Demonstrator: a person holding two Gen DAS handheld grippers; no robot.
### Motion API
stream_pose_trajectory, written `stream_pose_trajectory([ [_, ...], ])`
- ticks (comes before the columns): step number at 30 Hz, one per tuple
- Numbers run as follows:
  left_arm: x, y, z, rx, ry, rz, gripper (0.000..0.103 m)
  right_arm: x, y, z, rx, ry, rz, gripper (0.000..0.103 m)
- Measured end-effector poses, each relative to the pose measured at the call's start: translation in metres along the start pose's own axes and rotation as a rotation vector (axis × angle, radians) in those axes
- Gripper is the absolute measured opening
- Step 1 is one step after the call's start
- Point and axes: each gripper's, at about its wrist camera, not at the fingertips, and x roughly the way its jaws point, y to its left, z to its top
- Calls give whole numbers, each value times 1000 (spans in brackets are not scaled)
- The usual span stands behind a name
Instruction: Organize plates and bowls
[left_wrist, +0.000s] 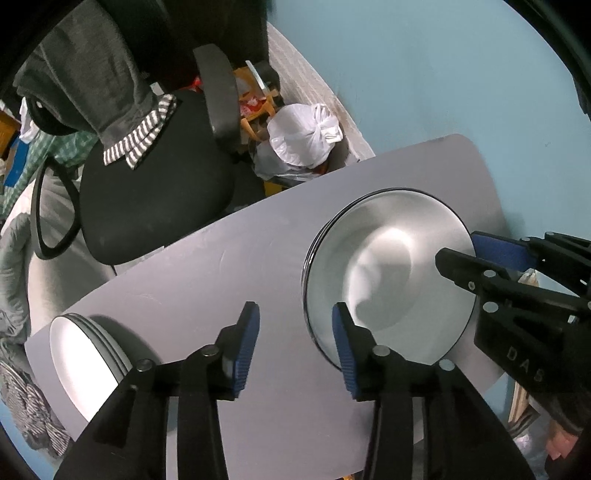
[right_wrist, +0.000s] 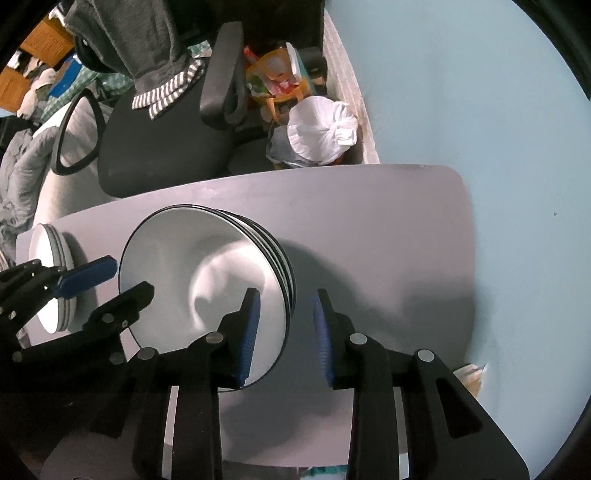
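A stack of several wide white bowls with dark rims sits on the grey table; it also shows in the right wrist view. A smaller stack of white plates sits at the table's left end, also seen in the right wrist view. My left gripper is open and empty, just left of the bowl stack's near rim. My right gripper is open and empty over the stack's right rim; in the left wrist view it reaches in from the right.
A black office chair draped with grey and striped clothes stands beyond the table's far edge. White tied bags and clutter lie on the floor by the light blue wall. Bare table surface lies right of the bowls.
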Motion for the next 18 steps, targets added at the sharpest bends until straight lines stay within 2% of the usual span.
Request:
stream_pose_trajectory([
  [4, -4, 5, -5, -18, -10, -8, 44, -4, -2, -3, 12, -21, -14, 37],
  [6, -8, 6, -7, -23, -23, -11, 50, -7, -3, -4, 16, -32, -22, 38],
  [11, -24, 7, -12, -31, -65, -20, 55, -18, -3, -9, 21, -68, -35, 44],
  [15, -37, 9, -15, -34, -97, -30, 60, -26, -2, -12, 23, -95, -37, 57],
  [18, -45, 11, -17, -41, -112, -40, 61, -34, 0, -14, 14, -115, -46, 58],
])
